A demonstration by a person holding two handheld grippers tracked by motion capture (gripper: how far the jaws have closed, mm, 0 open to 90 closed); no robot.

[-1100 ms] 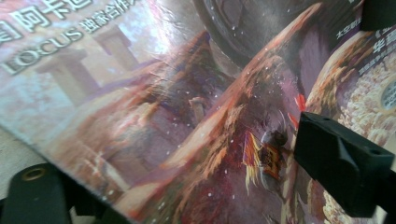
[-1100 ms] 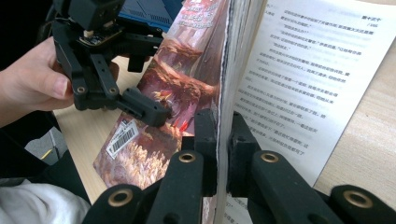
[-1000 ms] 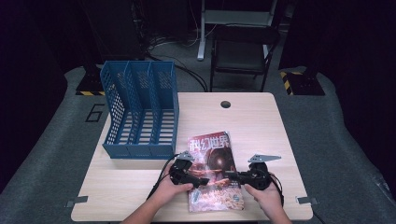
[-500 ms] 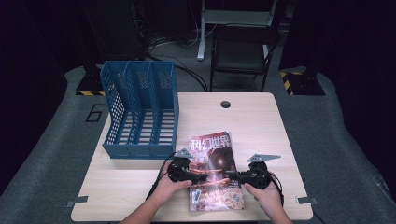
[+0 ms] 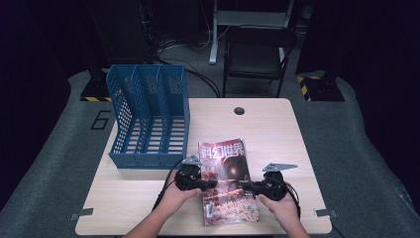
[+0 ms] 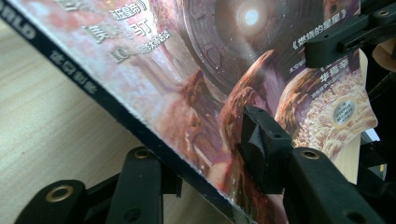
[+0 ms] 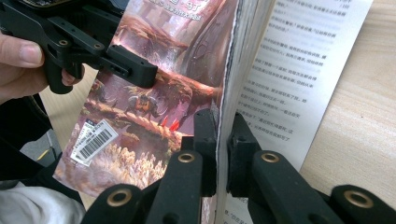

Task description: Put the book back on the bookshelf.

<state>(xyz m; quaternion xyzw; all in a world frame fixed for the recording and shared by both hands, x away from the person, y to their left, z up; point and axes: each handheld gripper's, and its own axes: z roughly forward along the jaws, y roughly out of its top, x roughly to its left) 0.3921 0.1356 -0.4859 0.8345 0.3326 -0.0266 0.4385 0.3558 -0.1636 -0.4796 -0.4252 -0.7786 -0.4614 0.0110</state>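
High view: my magazine (image 5: 225, 181) lies on the tabletop (image 5: 277, 129) near its front edge, right of the blue file rack (image 5: 148, 119) | left hand-held gripper (image 6: 210, 163) clamped on the magazine's spine edge | right hand-held gripper (image 7: 222, 140) pinching the cover's opposite edge, lifted off the printed page (image 7: 289, 70).
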